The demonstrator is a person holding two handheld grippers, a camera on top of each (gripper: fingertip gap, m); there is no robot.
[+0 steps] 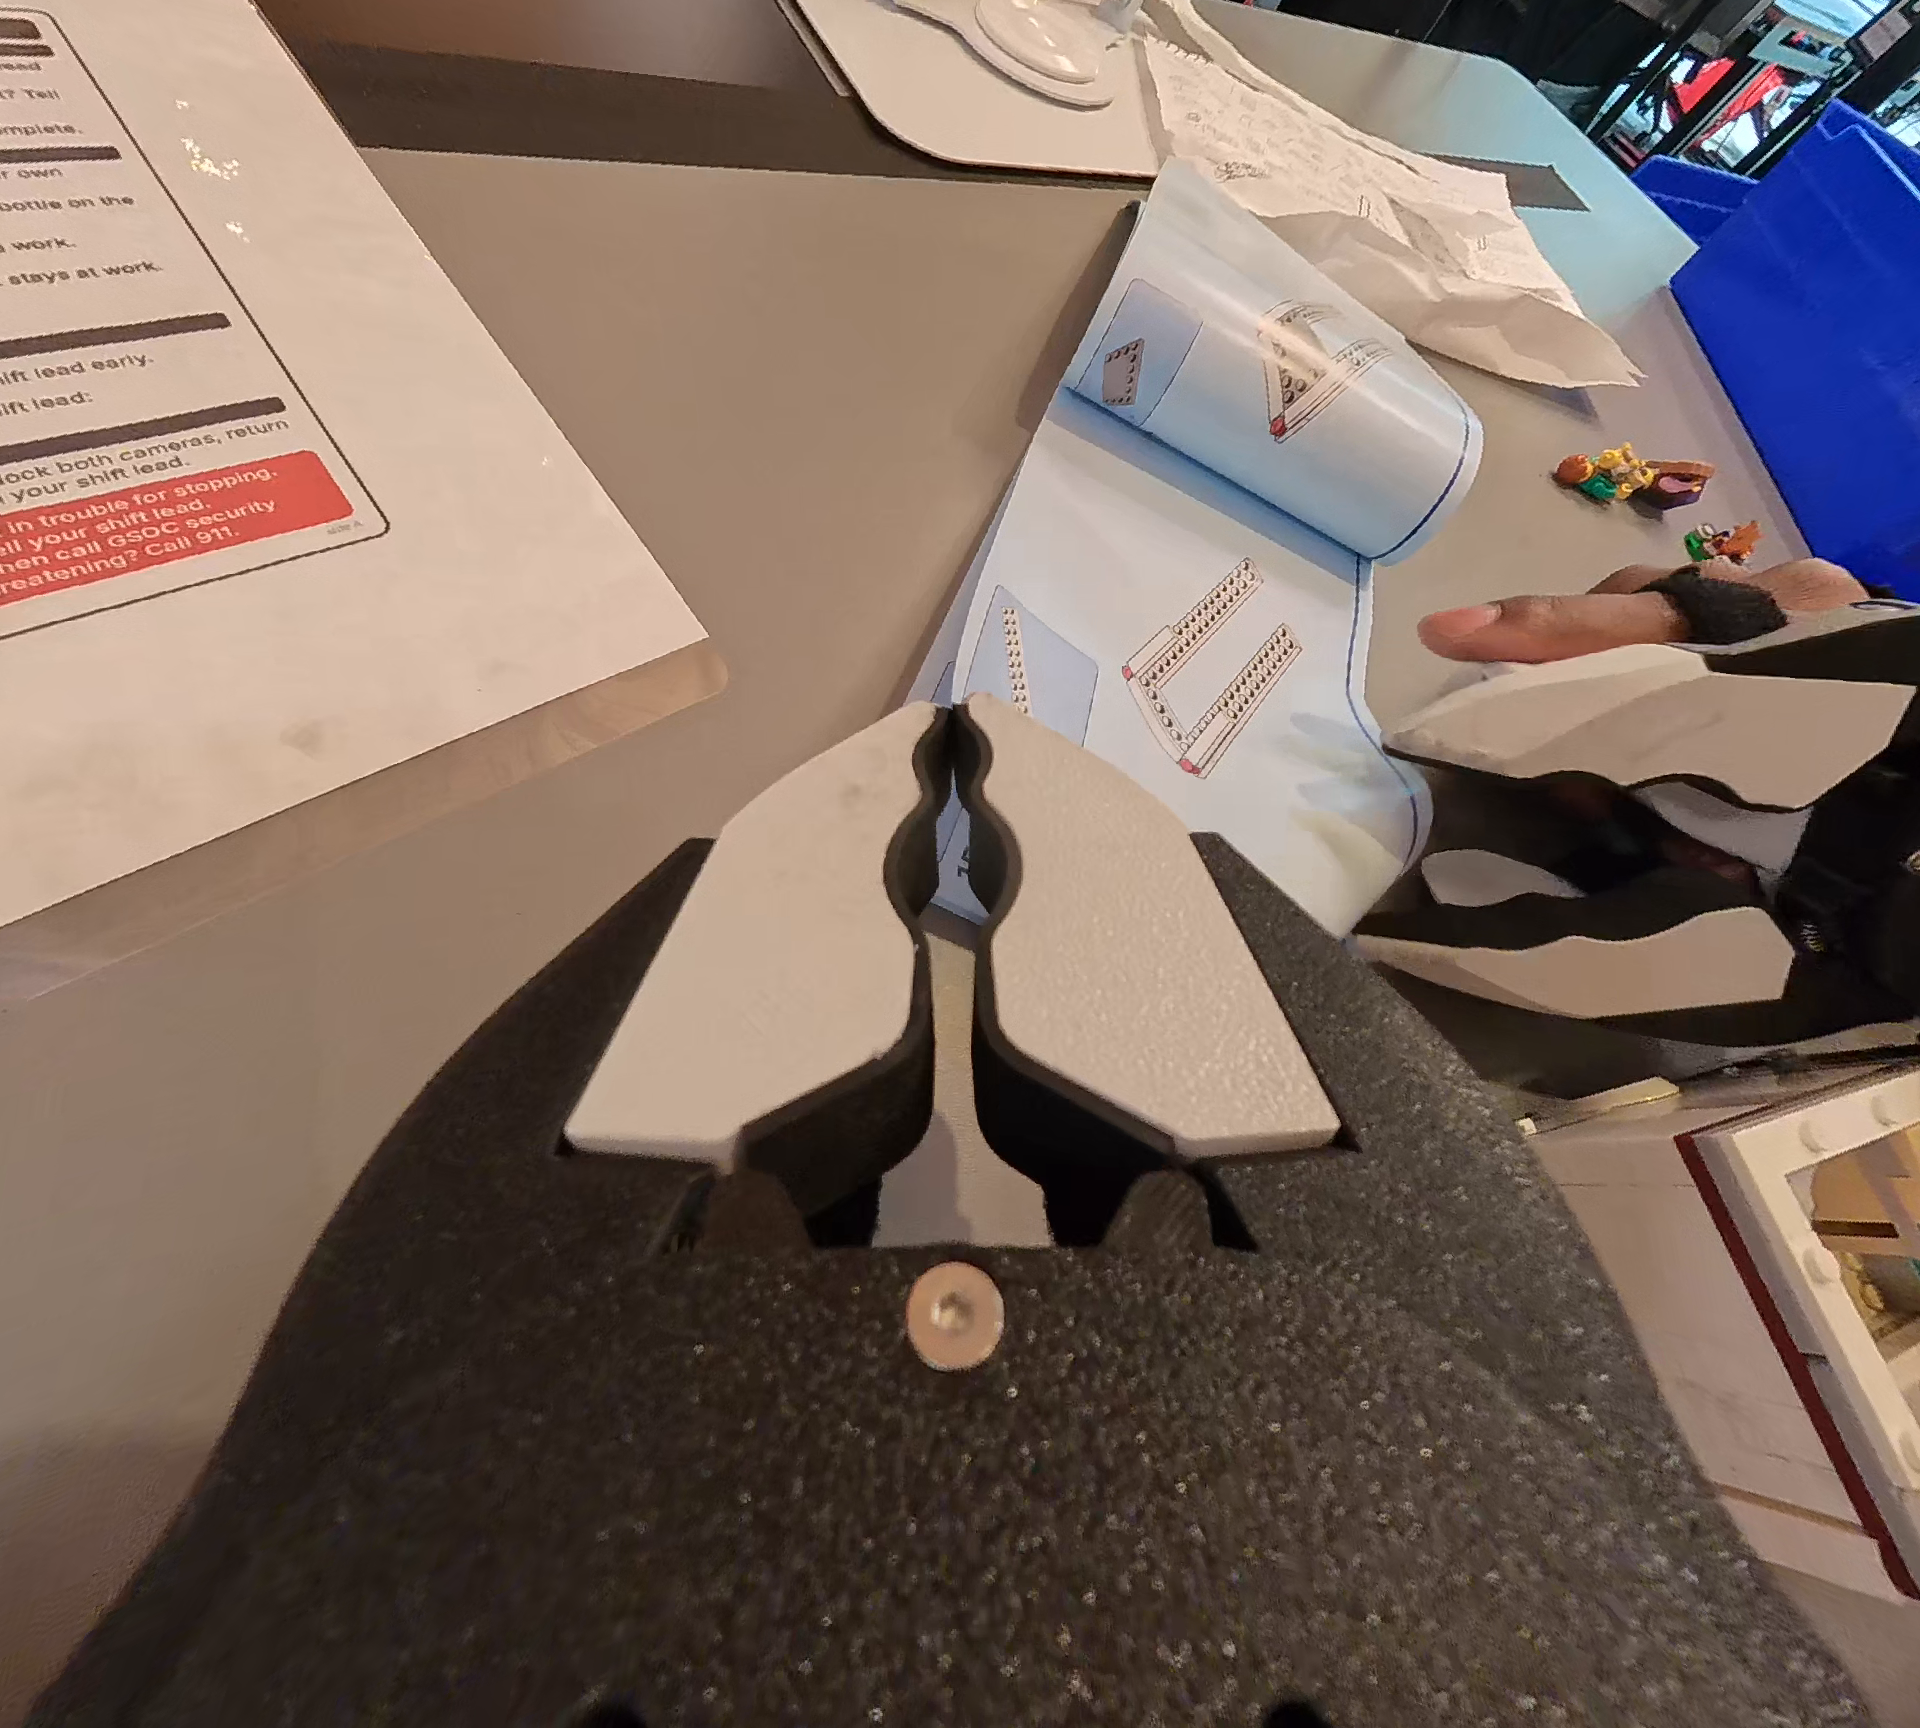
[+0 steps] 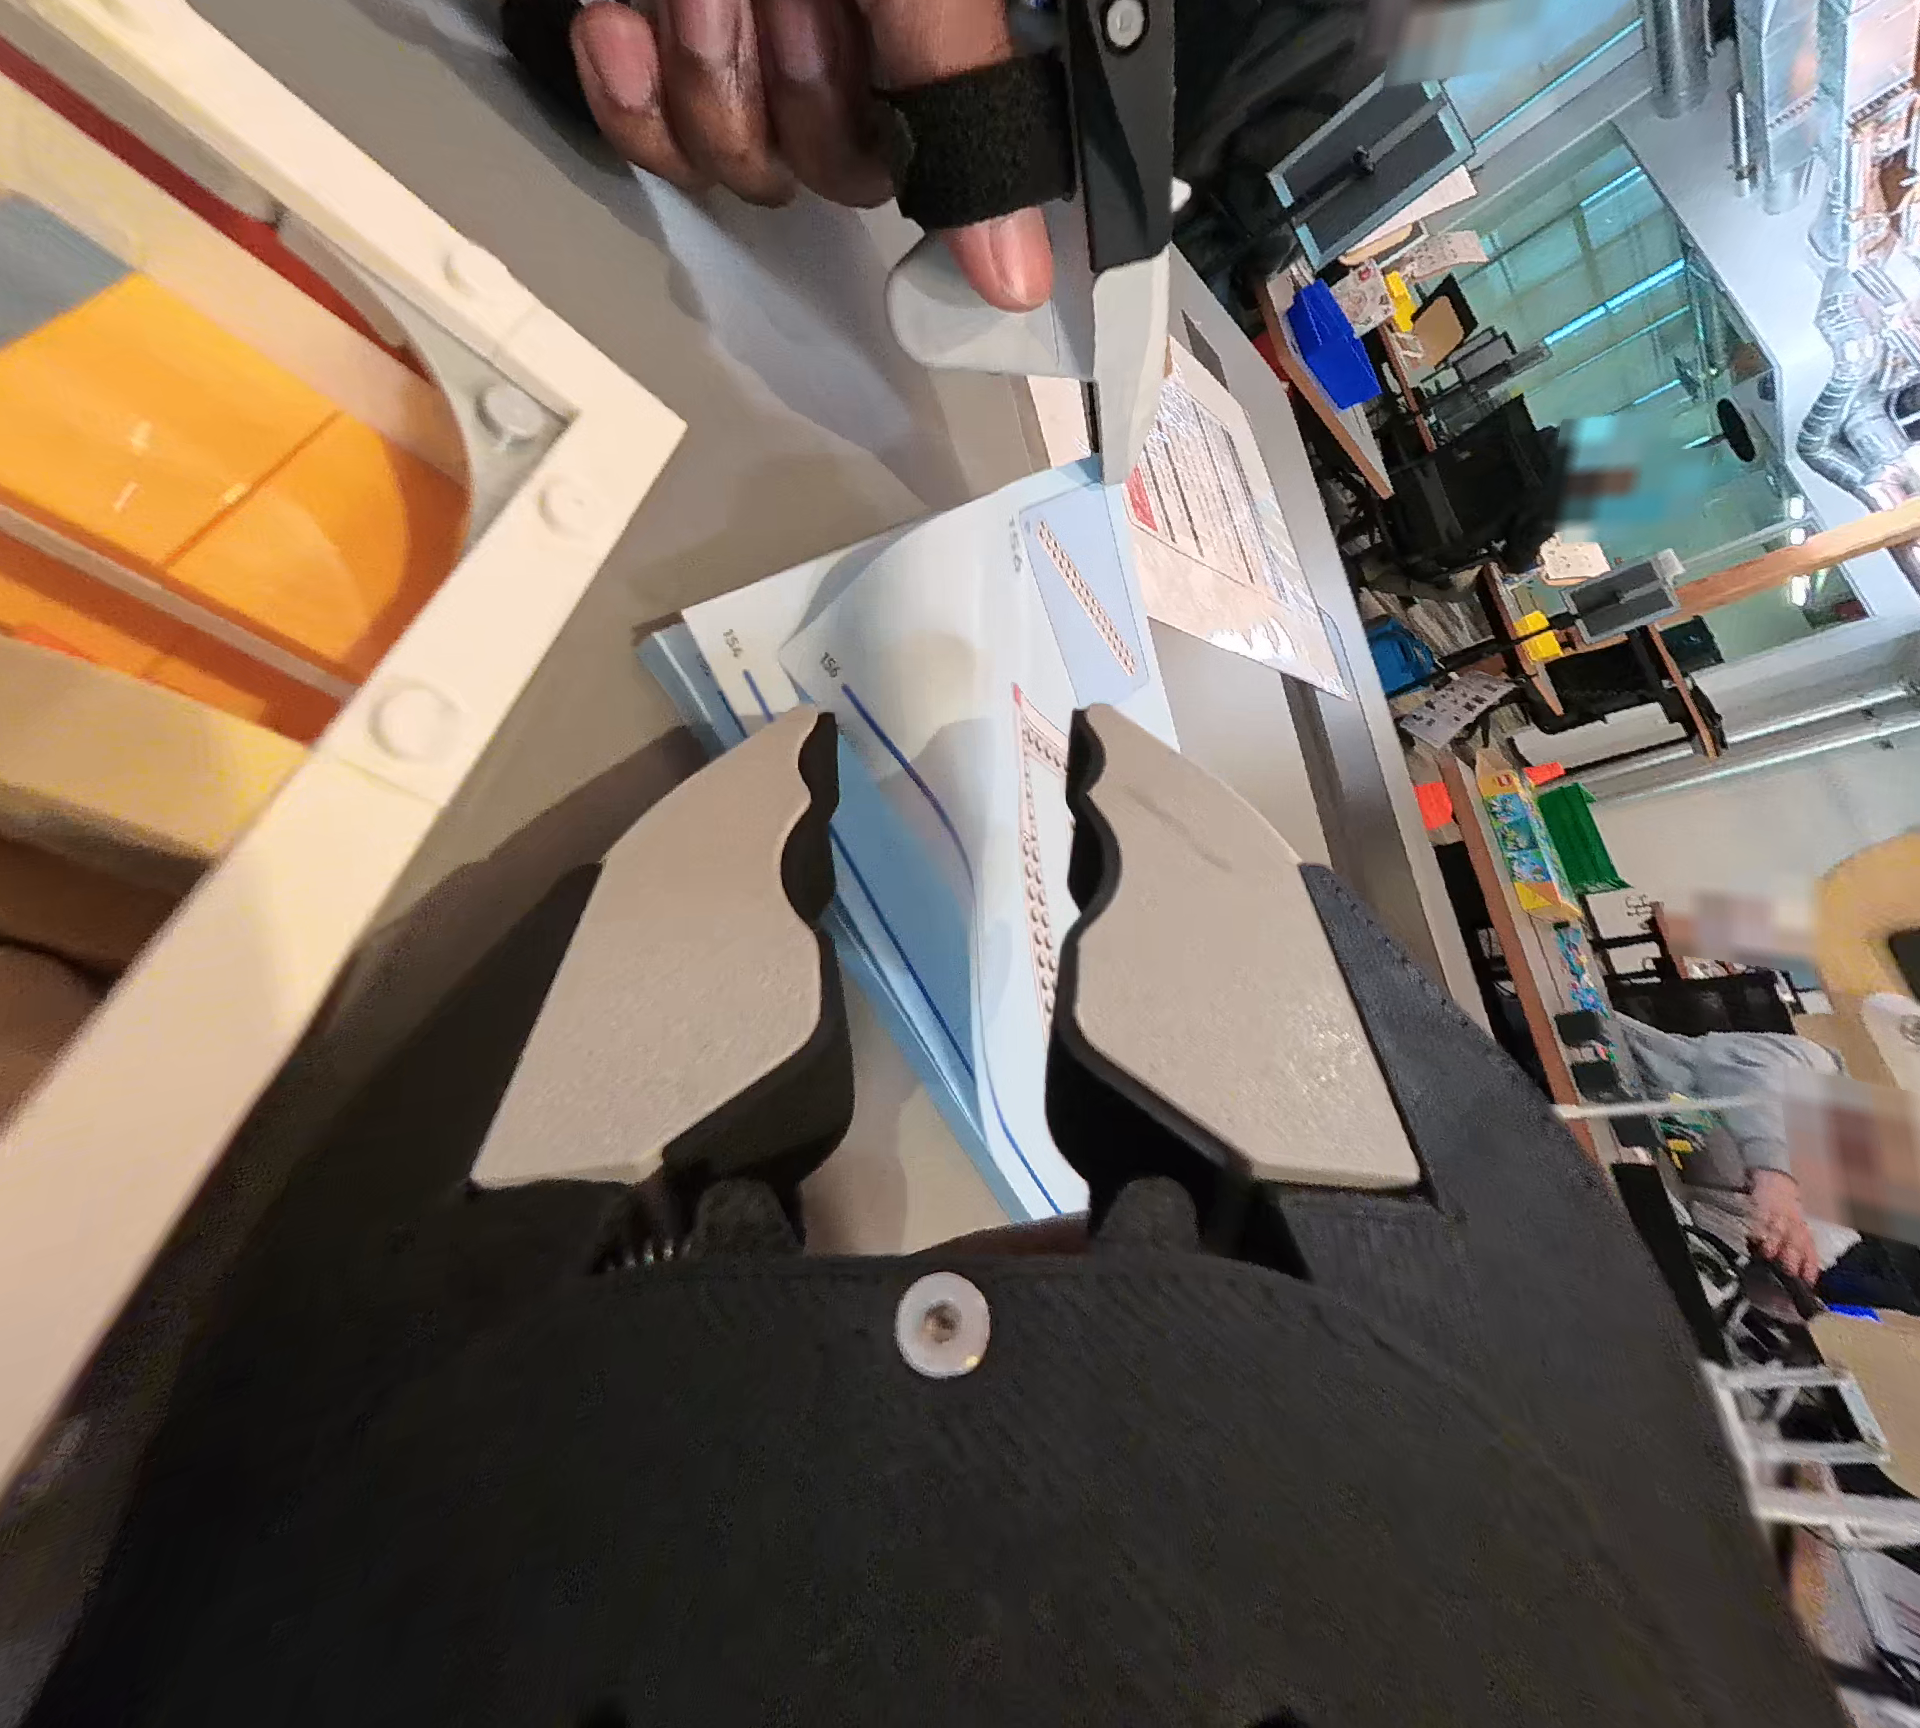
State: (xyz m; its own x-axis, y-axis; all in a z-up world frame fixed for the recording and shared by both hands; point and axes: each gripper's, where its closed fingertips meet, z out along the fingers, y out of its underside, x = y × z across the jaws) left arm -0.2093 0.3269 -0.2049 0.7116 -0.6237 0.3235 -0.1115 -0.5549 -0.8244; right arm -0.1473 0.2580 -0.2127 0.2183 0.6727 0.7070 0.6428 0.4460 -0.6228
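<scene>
Item: instruction booklet (image 1: 1195, 535), pale blue glossy pages with brick-building diagrams, lying open on the grey table (image 1: 675, 452), far page curled over into a roll.

Handling, as a judgement: light, thin, floppy, probably slick; single sheets crease or tear easily. Best taken at a free page edge or corner, not mid-sheet.

Left tool (image 1: 952, 722): jaws fully together, nothing visibly between them; tips poised over the booklet's near left corner.

Right tool (image 2: 951, 743): jaws apart; a lifted page rises between the fingers (image 2: 727, 847), pads not pressing on it.

Nearby: laminated sheet (image 1: 260, 431); white stand base (image 1: 956, 47); crumpled paper (image 1: 1403, 244); small toy figures (image 1: 1631, 478); blue bin (image 1: 1829, 307); white brick-built frame (image 2: 343, 691).
</scene>
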